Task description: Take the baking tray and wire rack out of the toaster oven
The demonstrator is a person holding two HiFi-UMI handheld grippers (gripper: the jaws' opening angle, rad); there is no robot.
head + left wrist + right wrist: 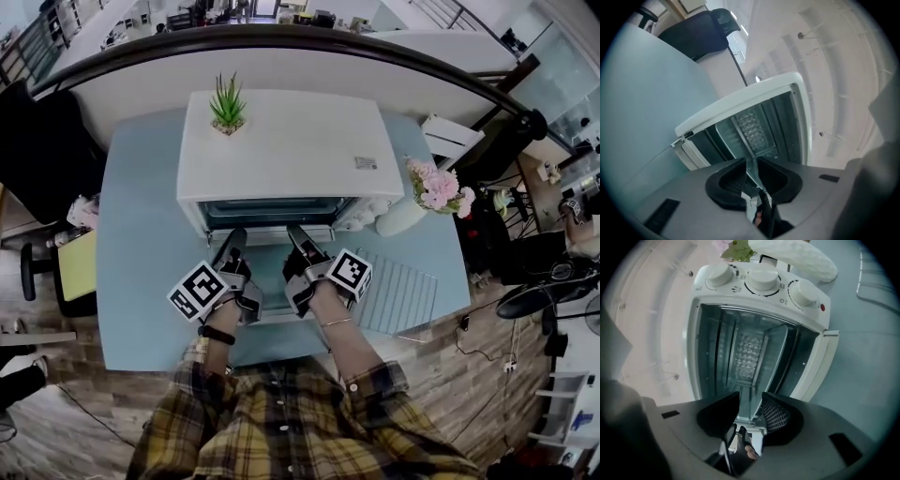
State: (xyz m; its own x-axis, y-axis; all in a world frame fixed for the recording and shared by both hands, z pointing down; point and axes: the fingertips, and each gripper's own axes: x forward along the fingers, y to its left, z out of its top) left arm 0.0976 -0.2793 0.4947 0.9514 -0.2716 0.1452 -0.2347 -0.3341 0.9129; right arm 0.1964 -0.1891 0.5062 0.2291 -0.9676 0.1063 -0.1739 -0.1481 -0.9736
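A white toaster oven [291, 141] stands on a light blue table [141, 244], its door [272, 314] folded down toward me. Both grippers are at the oven mouth. The left gripper [234, 242] and the right gripper [296, 234] each grip the front rim of the baking tray. In the left gripper view the thin metal tray [748, 150] runs between the pads of that gripper [751, 165] into the oven [740, 101]. The right gripper view shows the tray [749, 392] in that gripper's jaws [751, 404], under the knobs [761, 280]. The wire rack [398, 292] lies on the table to the right.
A small potted plant [227, 105] sits on the oven top. A white vase of pink flowers [436, 187] stands right of the oven, close to the rack. A chair with a yellow seat [75, 267] is at the table's left edge. A curved railing [281, 37] runs behind the table.
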